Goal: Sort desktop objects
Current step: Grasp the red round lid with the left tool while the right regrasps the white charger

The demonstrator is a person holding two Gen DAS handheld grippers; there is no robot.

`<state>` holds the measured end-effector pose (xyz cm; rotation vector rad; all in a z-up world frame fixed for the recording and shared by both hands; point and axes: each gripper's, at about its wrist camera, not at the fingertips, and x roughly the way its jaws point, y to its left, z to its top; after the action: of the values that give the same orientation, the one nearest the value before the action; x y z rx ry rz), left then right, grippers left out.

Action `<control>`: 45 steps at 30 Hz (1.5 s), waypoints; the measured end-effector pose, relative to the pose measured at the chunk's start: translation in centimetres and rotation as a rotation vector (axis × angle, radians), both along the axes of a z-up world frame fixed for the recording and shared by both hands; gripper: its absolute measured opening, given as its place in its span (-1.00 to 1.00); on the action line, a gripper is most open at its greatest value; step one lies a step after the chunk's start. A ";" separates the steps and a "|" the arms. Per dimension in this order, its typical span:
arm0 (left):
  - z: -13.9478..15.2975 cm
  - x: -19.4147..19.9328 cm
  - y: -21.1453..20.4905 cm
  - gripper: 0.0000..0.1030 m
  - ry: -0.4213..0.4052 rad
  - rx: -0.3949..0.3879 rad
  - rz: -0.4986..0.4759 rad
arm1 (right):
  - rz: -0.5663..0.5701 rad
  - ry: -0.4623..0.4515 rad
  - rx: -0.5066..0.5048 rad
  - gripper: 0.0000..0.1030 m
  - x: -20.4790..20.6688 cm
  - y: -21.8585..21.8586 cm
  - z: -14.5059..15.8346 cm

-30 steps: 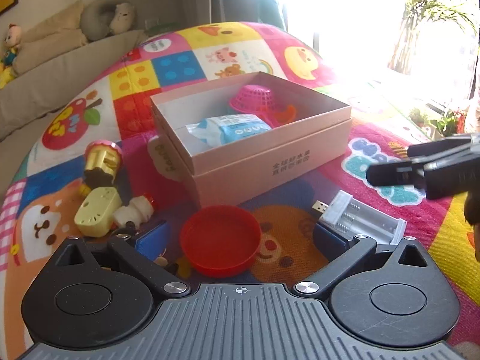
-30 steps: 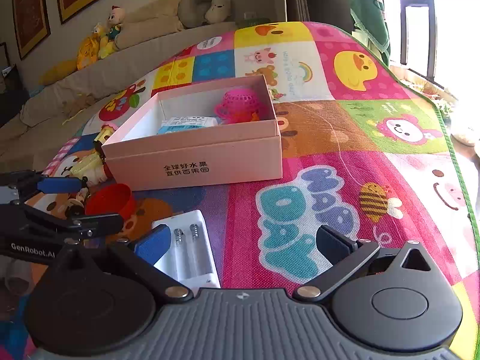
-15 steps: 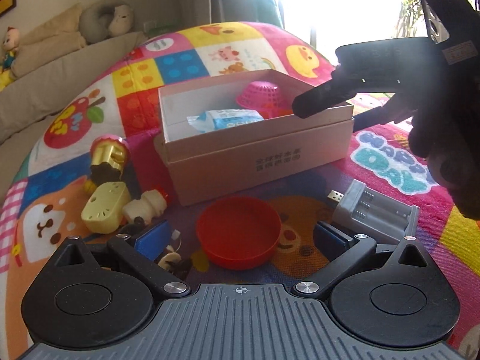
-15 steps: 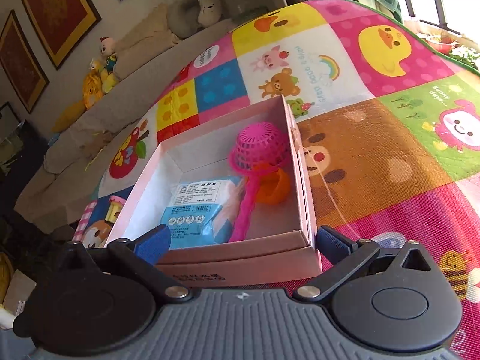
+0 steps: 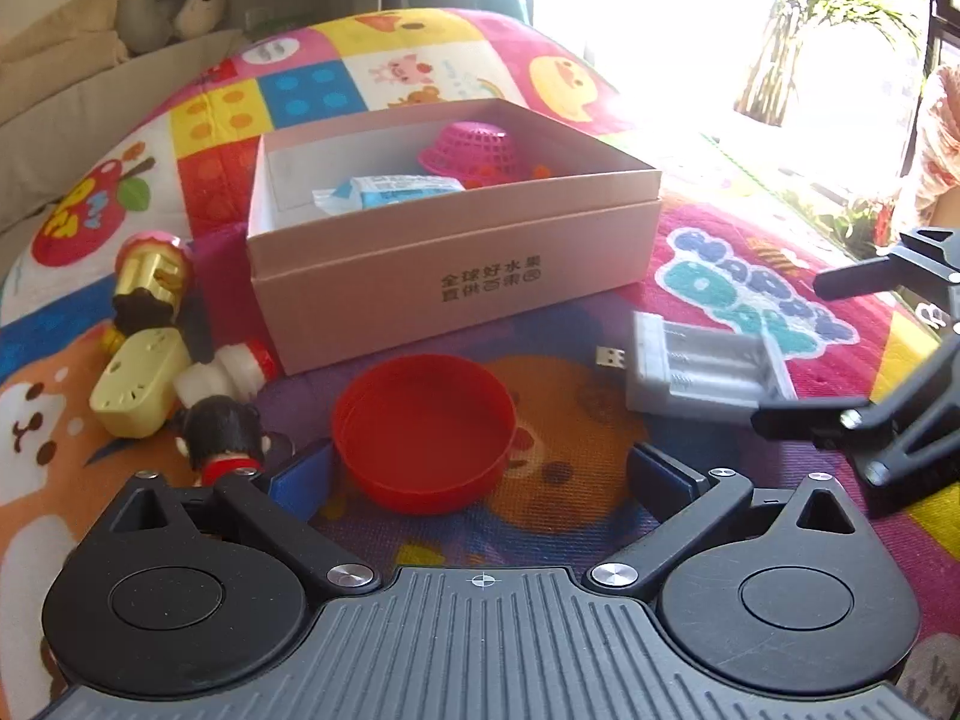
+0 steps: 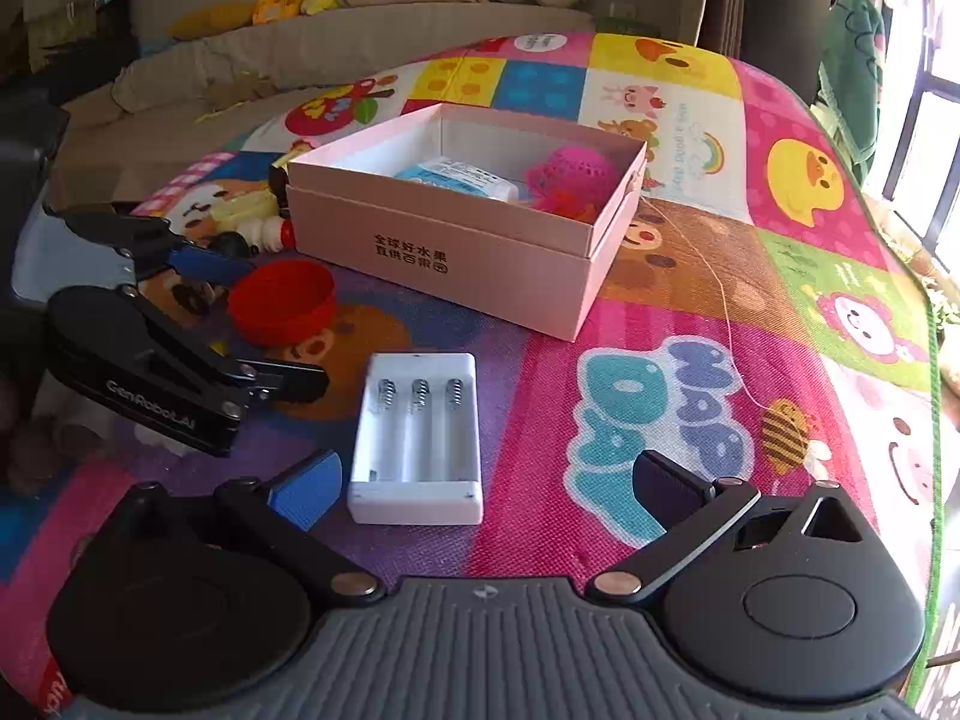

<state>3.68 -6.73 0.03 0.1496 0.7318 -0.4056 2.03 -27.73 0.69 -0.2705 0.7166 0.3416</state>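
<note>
My L gripper [image 5: 480, 468] has jaws wide, nothing held, red lid [image 5: 423, 429] between the fingers, just in front of the pink box [image 5: 456, 276]. R gripper [image 6: 489, 483] also wide, empty, white battery charger [image 6: 417, 438] between its tips, near the box's front. Figurines [image 5: 219, 429] sit left of the box.

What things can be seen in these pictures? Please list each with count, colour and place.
box: 1, pink, open, mid-mat
basket: 1, pink, upturned in box
packet: 1, blue-white, in box
lid: 1, red, before box
charger: 1, white, empty, right of lid
toys: several, gold, yellow, white, black, left of box
mat: 1, multicoloured, under all
sofa: 1, beige, behind, with plush toys
left gripper: open, at lid
right gripper: open, at charger
</note>
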 end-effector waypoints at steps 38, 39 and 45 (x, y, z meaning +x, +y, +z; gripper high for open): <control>0.4 -2.4 2.0 0.62 -0.027 -0.005 0.122 | 0.065 0.082 0.112 0.76 3.8 2.2 0.1; 0.4 -2.3 1.9 0.58 -0.030 0.000 0.125 | 0.062 0.083 0.117 0.76 3.5 2.1 0.3; 2.0 -2.9 1.7 0.35 -0.062 -0.008 0.104 | 0.052 0.048 0.169 0.76 1.1 0.6 3.0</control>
<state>0.74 -5.03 2.04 0.1152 0.6732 -0.3030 3.18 -27.17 3.67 -0.1210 0.7241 0.4571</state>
